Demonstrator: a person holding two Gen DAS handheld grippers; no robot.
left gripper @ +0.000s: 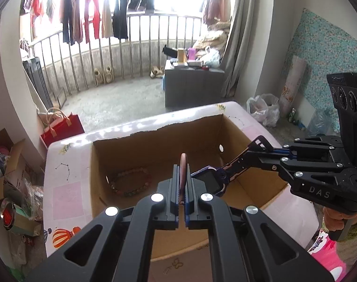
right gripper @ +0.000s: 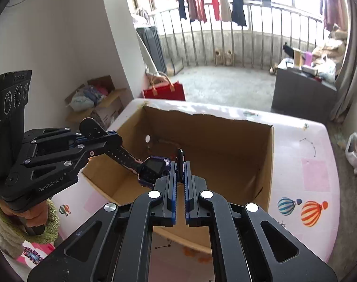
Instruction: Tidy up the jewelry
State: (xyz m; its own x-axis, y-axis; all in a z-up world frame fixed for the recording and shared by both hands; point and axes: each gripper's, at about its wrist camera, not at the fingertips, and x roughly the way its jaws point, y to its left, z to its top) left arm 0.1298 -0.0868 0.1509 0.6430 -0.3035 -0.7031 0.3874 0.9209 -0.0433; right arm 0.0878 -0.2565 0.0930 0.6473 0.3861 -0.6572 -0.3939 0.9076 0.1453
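Balcony laundry (left gripper: 91,11) behind pink table (left gripper: 68,188), cardboard box (left gripper: 155,145), both grippers' fingers (left gripper: 184,183) clamped on watch (right gripper: 152,166) straps

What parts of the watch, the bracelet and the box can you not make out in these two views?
- Watch strap ends: clamped inside the left hand-held gripper and right hand-held gripper.
- Bead bracelet: hidden in the right wrist view by the box's near wall; beads too small to identify.
- Cardboard box near edge: covered by gripper bodies in both views.
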